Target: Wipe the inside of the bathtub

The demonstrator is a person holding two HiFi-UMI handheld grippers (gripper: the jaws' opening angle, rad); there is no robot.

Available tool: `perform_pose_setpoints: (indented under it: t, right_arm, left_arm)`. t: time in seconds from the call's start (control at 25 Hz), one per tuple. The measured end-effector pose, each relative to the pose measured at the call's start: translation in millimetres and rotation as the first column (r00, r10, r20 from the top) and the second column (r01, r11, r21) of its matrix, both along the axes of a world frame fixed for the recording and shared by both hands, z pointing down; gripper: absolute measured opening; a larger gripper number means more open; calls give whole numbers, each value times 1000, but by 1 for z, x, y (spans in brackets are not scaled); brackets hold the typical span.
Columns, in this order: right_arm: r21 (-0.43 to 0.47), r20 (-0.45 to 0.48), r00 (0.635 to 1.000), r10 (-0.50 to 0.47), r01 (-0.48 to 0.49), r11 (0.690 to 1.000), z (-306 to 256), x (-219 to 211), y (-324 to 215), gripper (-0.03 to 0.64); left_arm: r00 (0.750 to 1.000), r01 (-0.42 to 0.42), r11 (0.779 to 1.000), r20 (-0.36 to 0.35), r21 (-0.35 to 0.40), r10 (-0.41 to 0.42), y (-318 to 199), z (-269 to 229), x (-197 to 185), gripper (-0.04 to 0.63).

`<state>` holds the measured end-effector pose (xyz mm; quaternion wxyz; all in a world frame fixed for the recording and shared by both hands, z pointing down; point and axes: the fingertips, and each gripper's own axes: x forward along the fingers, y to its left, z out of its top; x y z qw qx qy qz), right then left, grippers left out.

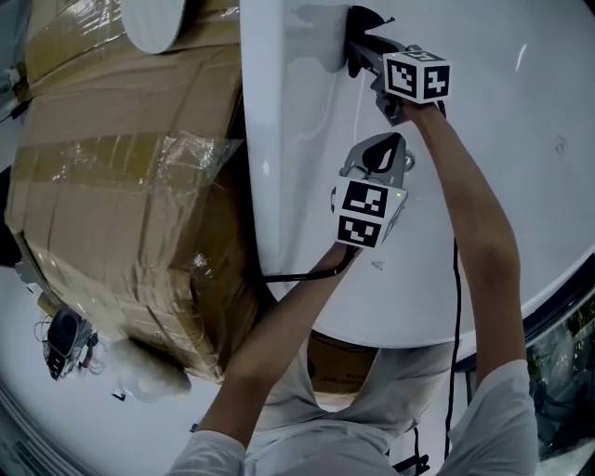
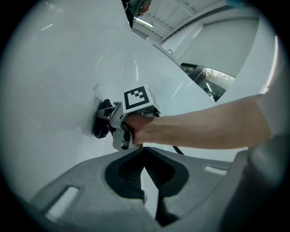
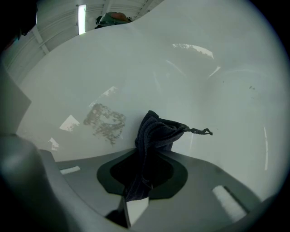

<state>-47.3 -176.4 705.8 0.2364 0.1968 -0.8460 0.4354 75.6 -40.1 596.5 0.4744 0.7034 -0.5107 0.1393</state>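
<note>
The white bathtub [image 1: 521,186] fills the right of the head view. A dark cloth [image 1: 358,45] is pressed on its inner wall, with my right gripper [image 1: 368,54] shut on it. In the right gripper view the cloth [image 3: 154,136] bunches out of the jaws of that gripper [image 3: 142,176] against the tub wall [image 3: 204,81], beside a greyish smudge [image 3: 105,121]. My left gripper [image 1: 379,154] hovers lower, apart from the cloth, shut with nothing in it. The left gripper [image 2: 145,174] points at the right gripper [image 2: 108,126] and the cloth [image 2: 101,124].
A large taped cardboard box [image 1: 130,186] stands just outside the tub's left rim [image 1: 256,167]. A white round object [image 1: 156,20] lies on the box's top. A black cable [image 1: 456,307] hangs along my right arm. A small dark device [image 1: 63,339] lies on the floor.
</note>
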Motion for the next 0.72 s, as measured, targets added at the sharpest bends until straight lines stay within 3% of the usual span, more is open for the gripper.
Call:
perform_pose_setpoints:
  t: [0.2, 0.48, 0.72]
  right_arm:
    - [23, 52, 998, -30, 29, 999, -36, -12, 1, 57]
    - [58, 125, 991, -52, 45, 997, -89, -22, 7, 57]
    - [111, 141, 979, -144, 129, 985, -127, -28, 16, 57]
  left_arm:
    - [998, 49, 999, -26, -4, -49, 3, -14, -2, -2]
    - [997, 72, 997, -7, 19, -72, 6, -29, -6, -2]
    - [999, 46, 997, 14, 57, -47, 10, -47, 3, -2]
